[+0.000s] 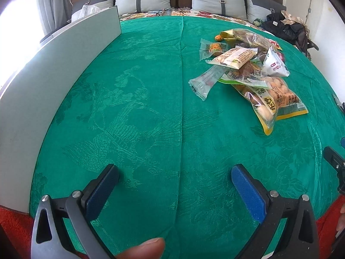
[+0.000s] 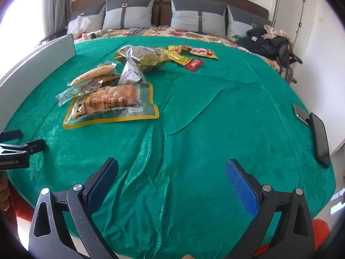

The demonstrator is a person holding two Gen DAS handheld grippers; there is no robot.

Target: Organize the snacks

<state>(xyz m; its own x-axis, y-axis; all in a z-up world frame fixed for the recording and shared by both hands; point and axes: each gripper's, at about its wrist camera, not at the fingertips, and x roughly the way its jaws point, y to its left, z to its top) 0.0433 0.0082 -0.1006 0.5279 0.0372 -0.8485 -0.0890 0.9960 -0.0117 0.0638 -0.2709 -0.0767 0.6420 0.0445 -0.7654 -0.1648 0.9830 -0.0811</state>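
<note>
From the left wrist: left gripper (image 1: pixel 175 180) spread wide, holding nothing, hovering over green bedspread (image 1: pixel 140 99). Snack pile (image 1: pixel 248 64) lying well ahead and to the right, stretched along a diagonal from far-left to near-right. Nearest, a clear yellow-edged bag of peanuts (image 1: pixel 273 99), long axis angled toward the camera; beside it a clear wrapper (image 1: pixel 204 82) slanting down-left. Grey board (image 1: pixel 43 90) standing along the left edge. From the right wrist: right gripper (image 2: pixel 172 178) likewise gaping, empty. Same peanut bag (image 2: pixel 112 105) ahead-left, lying flat, long axis roughly crosswise. Red-and-yellow packets (image 2: pixel 194 58) farther back. Dark phone (image 2: pixel 320 138) at right edge.
</note>
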